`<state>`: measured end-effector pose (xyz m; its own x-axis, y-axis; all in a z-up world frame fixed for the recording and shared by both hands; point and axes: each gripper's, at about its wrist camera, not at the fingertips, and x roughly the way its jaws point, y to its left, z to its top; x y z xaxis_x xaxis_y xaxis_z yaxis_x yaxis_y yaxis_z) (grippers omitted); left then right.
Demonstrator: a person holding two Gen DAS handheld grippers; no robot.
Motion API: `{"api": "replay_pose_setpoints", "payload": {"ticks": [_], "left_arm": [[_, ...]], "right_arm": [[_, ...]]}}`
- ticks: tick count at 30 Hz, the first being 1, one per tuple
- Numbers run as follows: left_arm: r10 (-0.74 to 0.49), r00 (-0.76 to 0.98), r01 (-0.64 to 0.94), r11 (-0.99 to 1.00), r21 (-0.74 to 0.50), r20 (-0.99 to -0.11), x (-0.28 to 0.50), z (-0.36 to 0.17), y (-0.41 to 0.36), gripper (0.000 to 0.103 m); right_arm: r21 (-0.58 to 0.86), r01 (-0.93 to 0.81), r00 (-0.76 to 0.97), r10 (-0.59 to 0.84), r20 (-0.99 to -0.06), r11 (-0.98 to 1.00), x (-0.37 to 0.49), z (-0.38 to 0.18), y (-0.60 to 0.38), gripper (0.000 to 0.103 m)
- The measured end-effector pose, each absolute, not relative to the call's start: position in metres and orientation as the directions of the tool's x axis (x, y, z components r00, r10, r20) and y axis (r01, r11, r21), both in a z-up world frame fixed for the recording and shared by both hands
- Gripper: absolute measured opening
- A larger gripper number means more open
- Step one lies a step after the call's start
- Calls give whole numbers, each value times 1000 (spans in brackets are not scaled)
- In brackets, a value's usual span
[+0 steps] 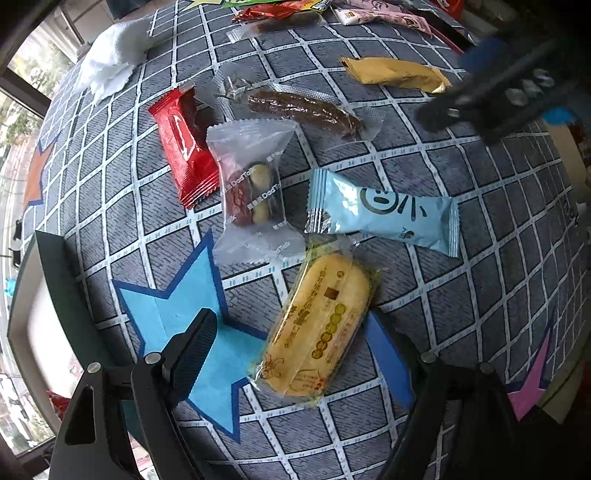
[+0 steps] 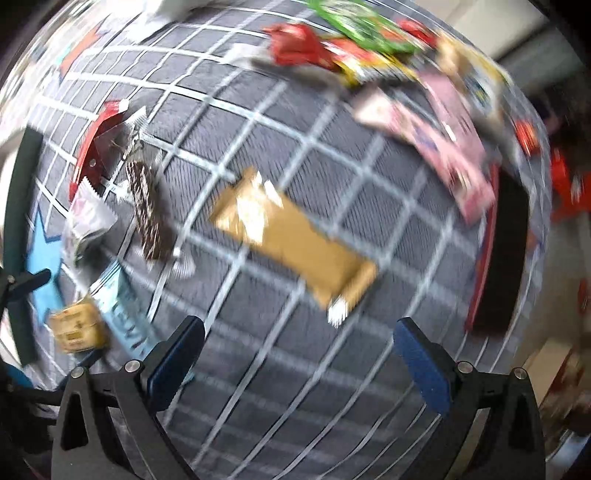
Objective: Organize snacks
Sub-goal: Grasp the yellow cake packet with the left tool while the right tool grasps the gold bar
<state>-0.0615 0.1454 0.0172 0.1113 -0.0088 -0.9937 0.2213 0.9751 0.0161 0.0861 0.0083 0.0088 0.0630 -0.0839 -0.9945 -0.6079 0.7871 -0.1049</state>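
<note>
A grey checked cloth (image 1: pixel 461 295) covers the whole table under me, with a blue star (image 1: pixel 192 332) printed near its left edge. A crumpled white tissue (image 1: pixel 110 62) lies far left. A heap of mixed snacks (image 1: pixel 295 11) runs along the far edge, with pink packs (image 2: pixel 454 147) at its right end.

Nearer, single snacks lie spread out. My left gripper (image 1: pixel 310 343) points straight down with its jaws wide apart, and the yellow cake (image 1: pixel 321 328) lies between them on the cloth; its near end overlaps the star. The left finger (image 1: pixel 192 350) stands clear of the wrapper. The right finger is mostly hidden behind the cake, so I cannot tell whether it touches, but nothing is squeezed.

Just beyond the cake lies the pale blue bar (image 1: pixel 384 214), crosswise, its left end touching the cake's wrapper. To its left is a clear pack (image 1: pixel 255 192) with a date inside, and left of that a red pack (image 1: pixel 184 144), partly under the clear one. Farther off lies a brown sausage (image 1: pixel 303 109) in clear film.

My right gripper (image 2: pixel 299 354) hangs open and empty over bare cloth. Its view is blurred. The gold bar (image 2: pixel 295 236) lies just beyond its fingertips, well apart from the other snacks.
</note>
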Motion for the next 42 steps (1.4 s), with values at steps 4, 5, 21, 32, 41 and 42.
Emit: {"api": "replay_pose_setpoints", "payload": {"ticks": [4,5,21,32,41,42], "left_arm": [[-15,98,194,981,4,-995,-53,5,150,93],[-16,93,185,983,2,-996,-52,4,152,93],[-120,42,43,992,-118,-992,-49,6,170,39],[-145,78,-25,989,-147,-986,-77,30,209,39],[-116,177,-129,982,-140,-977,-93,78,246,39],[-112,187,-148,979,-141,-976,-96,82,255,39]], "right_arm": [[-88,-668,45,-78,-996,739,109,-2,27,103],[-68,-668,33,-62,-998,741,114,-2,31,103],[212,-325,-139,175,-975,922,123,26,-8,23],[337,-152,-176,310,-934,929,58,44,-59,23],[379,-282,-178,340,-923,881,-11,66,26,23],[386,-301,-181,345,-921,872,-12,70,35,23]]}}
